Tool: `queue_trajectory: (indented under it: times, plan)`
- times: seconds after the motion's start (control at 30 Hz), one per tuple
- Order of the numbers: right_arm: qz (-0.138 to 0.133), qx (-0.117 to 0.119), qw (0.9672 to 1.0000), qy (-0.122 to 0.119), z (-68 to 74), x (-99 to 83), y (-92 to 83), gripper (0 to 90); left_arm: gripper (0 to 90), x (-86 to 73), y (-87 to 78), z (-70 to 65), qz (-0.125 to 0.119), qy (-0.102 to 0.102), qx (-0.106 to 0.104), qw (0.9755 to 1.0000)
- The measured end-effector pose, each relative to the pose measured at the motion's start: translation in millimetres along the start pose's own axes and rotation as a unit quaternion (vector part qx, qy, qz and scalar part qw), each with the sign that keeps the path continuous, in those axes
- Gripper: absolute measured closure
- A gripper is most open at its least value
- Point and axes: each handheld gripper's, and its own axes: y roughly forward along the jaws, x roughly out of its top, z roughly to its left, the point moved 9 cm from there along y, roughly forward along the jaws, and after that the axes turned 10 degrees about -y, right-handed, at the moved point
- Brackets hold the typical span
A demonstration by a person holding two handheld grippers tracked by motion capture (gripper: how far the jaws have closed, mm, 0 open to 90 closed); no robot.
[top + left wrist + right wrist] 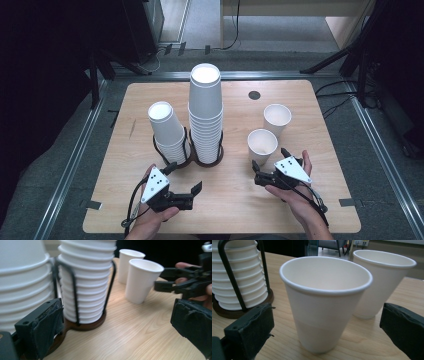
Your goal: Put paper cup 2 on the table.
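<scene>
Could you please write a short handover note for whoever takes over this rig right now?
Left hand-held gripper: open, empty, near the holder of stacked cups.
Right hand-held gripper: open, empty, jaws either side of the near loose cup without gripping it.
Things: short stack and tall stack upside down in the holder; far loose cup upright behind the near one.
Done: two cups stand apart on the table.
Left: probably more cups to pull off the stacks.

Pale wood-grain tabletop (235,200), smooth, faint sheen. Near white paper cup (324,302): matt, rolled rim; far white paper cup (384,280) alike. Stacked white paper cups (85,282), ribbed rims, in black wire holder (72,290) on dark glossy wooden base (85,326). Black jaw pads (252,327): rough, frayed cloth-like tape.
</scene>
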Motion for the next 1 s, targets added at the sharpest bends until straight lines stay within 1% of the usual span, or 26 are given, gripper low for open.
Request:
queue_trajectory:
  times: [0.03,0.1,0.13,0.17,0.2,0.23,0.27,0.3,0.33,0.37,0.4,0.43,0.5,0.53,0.57,0.6,0.63,0.7,0.73,0.77,0.8,0.87,0.9,0.93,0.97,1.0]
  plan:
    - [0.001,-0.001,1.0,0.0,-1.5,-1.1,-1.6,0.0,0.0,0.0,0.0,0.0,0.0,0.0,0.0,1.0]
    - [0.001,0.001,1.0,0.003,-4.7,-4.0,-6.4,0.0,0.0,-2.9,-5.1,6.6,0.003,-0.004,0.005,1.0]
    - [0.001,-0.001,1.0,0.001,-6.7,-5.3,-8.5,0.0,0.0,-5.4,-9.8,13.2,0.004,-0.003,0.012,0.9999]
    - [0.001,-0.001,1.0,0.001,-6.7,-5.3,-8.5,0.0,0.0,-5.4,-9.8,13.2,0.004,-0.003,0.012,0.9999]
    - [0.002,-0.001,1.0,-0.002,-10.5,-8.3,-12.6,0.0,0.0,-7.4,-14.4,21.3,0.005,-0.006,0.02,0.9998]
    - [0.002,-0.001,1.0,-0.002,-10.5,-8.3,-12.6,0.0,0.0,-7.4,-14.4,21.3,0.005,-0.006,0.02,0.9998]
    - [0.006,-0.007,0.9999,-0.006,-15.2,-12.0,-16.4,0.0,0.0,-8.7,-18.8,28.2,0.006,-0.011,0.026,0.9996]
    - [0.005,-0.007,0.9999,-0.006,-16.7,-12.7,-17.8,0.0,0.0,-9.6,-21.8,33.8,0.005,-0.012,0.033,0.9994]
    - [0.005,-0.008,0.9999,-0.007,-19.3,-14.3,-20.1,0.0,0.0,-10.4,-24.4,37.7,0.005,-0.013,0.037,0.9992]
    - [0.006,-0.01,0.9999,-0.006,-21.5,-15.6,-21.8,0.0,0.0,-10.4,-24.4,37.7,0.005,-0.013,0.037,0.9992]
    - [0.006,-0.011,0.9999,-0.006,-23.9,-16.9,-23.6,0.0,0.0,-12.6,-29.3,46.2,0.006,-0.014,0.046,0.9988]
    - [0.005,-0.013,0.9999,-0.004,-26.2,-17.8,-25.3,0.0,0.0,-13.8,-31.5,50.4,0.007,-0.017,0.05,0.9986]
    - [0.006,-0.015,0.9999,-0.003,-28.5,-19.1,-27.2,0.0,0.0,-14.8,-33.0,53.2,0.008,-0.018,0.053,0.9984]
    - [0.007,-0.019,0.9998,-0.004,-32.9,-21.4,-30.0,0.0,0.0,-17.8,-37.8,61.6,0.01,-0.021,0.062,0.9978]
    - [0.007,-0.019,0.9998,-0.004,-32.9,-21.4,-30.0,0.0,0.0,-17.8,-37.8,61.6,0.01,-0.021,0.062,0.9978]
    - [0.008,-0.023,0.9997,0.0,-37.5,-23.3,-33.2,0.0,0.0,-20.2,-42.0,68.6,0.011,-0.021,0.069,0.9973]
    - [0.007,-0.026,0.9996,0.0,-40.6,-24.2,-35.2,0.0,0.0,-20.2,-42.0,68.6,0.011,-0.021,0.069,0.9973]
    - [0.007,-0.03,0.9995,0.004,-44.6,-25.4,-37.8,0.0,0.0,-24.1,-47.8,78.9,0.012,-0.026,0.082,0.9962]
    - [0.007,-0.032,0.9994,0.004,-47.4,-26.3,-39.6,0.0,0.0,-24.1,-47.8,78.9,0.012,-0.026,0.082,0.9962]
    - [0.006,-0.035,0.9994,0.004,-49.7,-27.2,-40.8,0.0,0.0,-25.6,-49.6,82.4,0.014,-0.026,0.085,0.9959]
    - [0.007,-0.037,0.9993,0.007,-51.8,-28.4,-42.1,0.0,0.0,-28.1,-53.2,88.5,0.014,-0.031,0.093,0.9951]
    - [0.008,-0.043,0.999,0.009,-56.3,-31.0,-44.5,0.0,0.0,-30.2,-57.1,94.6,0.016,-0.031,0.1,0.9944]
    - [0.008,-0.043,0.999,0.009,-56.3,-31.0,-44.5,0.0,0.0,-30.2,-57.1,94.6,0.016,-0.031,0.1,0.9944]
    - [0.011,-0.047,0.9988,0.01,-60.8,-34.2,-47.6,0.0,0.0,-32.4,-61.2,100.5,0.017,-0.034,0.107,0.9936]
    - [0.011,-0.047,0.9988,0.01,-60.8,-34.2,-47.6,0.0,0.0,-32.4,-61.2,100.5,0.017,-0.034,0.107,0.9936]
    - [0.012,-0.052,0.9985,0.013,-65.1,-37.1,-50.4,0.0,0.0,-34.4,-65.6,106.2,0.018,-0.036,0.113,0.9928]
